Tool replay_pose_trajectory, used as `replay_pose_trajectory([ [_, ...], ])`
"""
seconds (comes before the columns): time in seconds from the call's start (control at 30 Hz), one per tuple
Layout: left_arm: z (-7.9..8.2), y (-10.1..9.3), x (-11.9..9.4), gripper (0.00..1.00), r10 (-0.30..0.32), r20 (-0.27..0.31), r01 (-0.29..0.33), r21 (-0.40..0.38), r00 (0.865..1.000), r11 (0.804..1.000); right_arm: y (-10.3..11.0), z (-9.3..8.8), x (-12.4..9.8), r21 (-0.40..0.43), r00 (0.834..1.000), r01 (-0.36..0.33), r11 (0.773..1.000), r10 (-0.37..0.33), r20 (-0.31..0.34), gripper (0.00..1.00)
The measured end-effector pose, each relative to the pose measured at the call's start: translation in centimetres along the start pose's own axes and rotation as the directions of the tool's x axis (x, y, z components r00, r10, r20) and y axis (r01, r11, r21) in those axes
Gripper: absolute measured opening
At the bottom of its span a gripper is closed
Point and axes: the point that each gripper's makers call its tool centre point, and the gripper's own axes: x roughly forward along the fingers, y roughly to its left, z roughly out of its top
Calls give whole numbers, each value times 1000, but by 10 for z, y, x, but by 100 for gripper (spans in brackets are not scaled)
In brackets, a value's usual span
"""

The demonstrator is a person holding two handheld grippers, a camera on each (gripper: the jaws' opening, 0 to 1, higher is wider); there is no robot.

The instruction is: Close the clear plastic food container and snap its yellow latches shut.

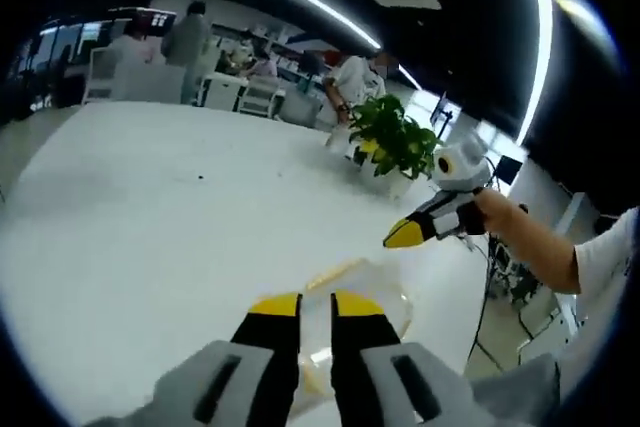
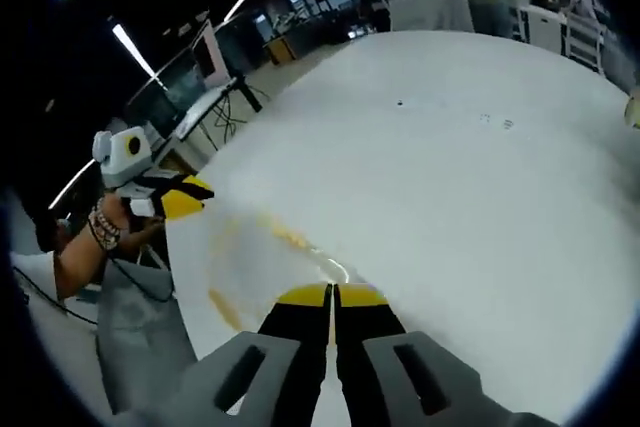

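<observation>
The clear plastic container (image 1: pixel 362 287) lies on the white table (image 1: pixel 170 217) just beyond my left gripper (image 1: pixel 316 305). Its jaws stand a narrow gap apart, with only pale plastic showing through the gap. In the right gripper view the container (image 2: pixel 262 265) is a faint clear outline near the table's edge, with a yellow latch (image 2: pixel 286 233) on its far side and another (image 2: pixel 222 309) on its near side. My right gripper (image 2: pixel 332 295) is shut, right at the container's rim. The right gripper (image 1: pixel 408 235) hangs shut above and right of the container. The left gripper (image 2: pixel 180 203) hovers off to its left.
A potted green plant (image 1: pixel 392 137) stands at the table's far right edge. Several people (image 1: pixel 190 37) and white chairs are beyond the far side. A person's forearm (image 1: pixel 530 242) holds the right gripper. The table edge (image 2: pixel 185 287) runs close to the container's left.
</observation>
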Motion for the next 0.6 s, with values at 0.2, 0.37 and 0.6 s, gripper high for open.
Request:
replay_pose_trajectory([
  [0.2,5,-37,24,0,-41,13,39,87,999,995,30,1,23,-25,996,-93,995,93,-19,0],
  [0.37,-20,-54,46,0,-85,-68,91,79,994,993,42,-11,44,-76,992,-106,991,100,-79,0],
  [0.6,-51,-77,59,0,-161,-137,168,42,977,985,45,-18,59,-82,986,-130,988,120,-118,0],
])
